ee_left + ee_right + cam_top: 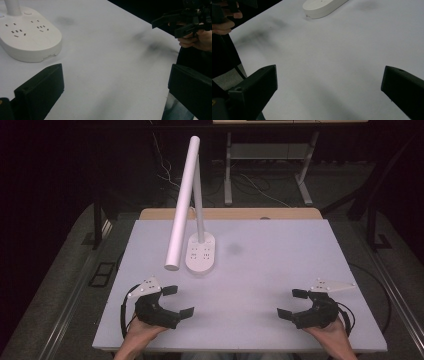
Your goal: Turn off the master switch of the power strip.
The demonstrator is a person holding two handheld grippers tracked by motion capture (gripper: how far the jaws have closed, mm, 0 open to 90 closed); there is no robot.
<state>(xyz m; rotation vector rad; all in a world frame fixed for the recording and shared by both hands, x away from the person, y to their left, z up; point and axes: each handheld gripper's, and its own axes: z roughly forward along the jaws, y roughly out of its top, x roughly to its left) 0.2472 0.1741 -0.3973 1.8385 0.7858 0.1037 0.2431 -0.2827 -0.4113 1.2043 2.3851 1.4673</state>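
Observation:
A white desk lamp stands at the table's back left, its oval base (202,253) carrying socket slots, and its long tube head (182,202) slants down toward the front. The base (27,37) shows at the upper left of the left gripper view and the base (324,7) at the top of the right gripper view. My left gripper (178,301) rests near the front left edge, open and holding nothing. Near the front right, my right gripper (293,303) is open too, empty. Each points inward across the table; the right gripper (175,23) also appears far off in the left gripper view.
The white tabletop (270,255) lies between the two grippers and the lamp. A wooden strip (230,213) runs along its far edge. Behind it, desk legs (228,170) and cables (170,180) stand on a dark floor. A hand (223,21) holds the other gripper at upper left.

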